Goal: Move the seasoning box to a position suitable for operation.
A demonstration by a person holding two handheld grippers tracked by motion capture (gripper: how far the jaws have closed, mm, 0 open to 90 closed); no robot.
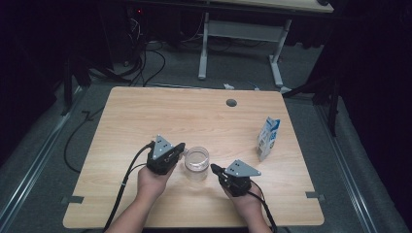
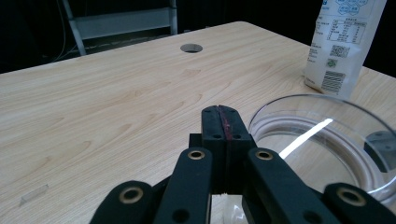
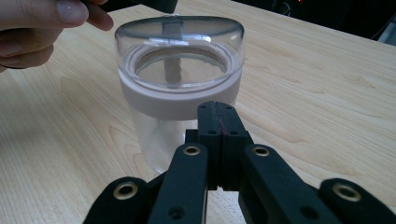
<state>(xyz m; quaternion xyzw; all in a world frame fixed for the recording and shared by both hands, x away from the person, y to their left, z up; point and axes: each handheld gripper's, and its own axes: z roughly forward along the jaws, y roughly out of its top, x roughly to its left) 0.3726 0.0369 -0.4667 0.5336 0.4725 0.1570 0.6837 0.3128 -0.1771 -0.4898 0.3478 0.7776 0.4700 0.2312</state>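
Observation:
A clear jar (image 1: 197, 161) with a clear lid and a pale ring stands upright near the middle of the wooden table (image 1: 145, 116). My left gripper (image 1: 181, 151) sits just left of the jar, jaws pressed together with nothing between them (image 2: 223, 122). The jar's lid rim (image 2: 322, 135) lies to the right of those jaws. My right gripper (image 1: 214, 168) rests just right of the jar, shut and empty (image 3: 218, 119). Right behind its tips stands the jar (image 3: 180, 74). A hand (image 3: 32, 28) holding the other gripper is at the upper left of the right gripper view.
A small blue-and-white carton (image 1: 268, 138) stands upright toward the table's right edge, also in the left gripper view (image 2: 343, 44). A round cable hole (image 1: 231, 103) is in the far middle of the table. Another desk's legs (image 1: 204, 48) and cables lie on the floor beyond.

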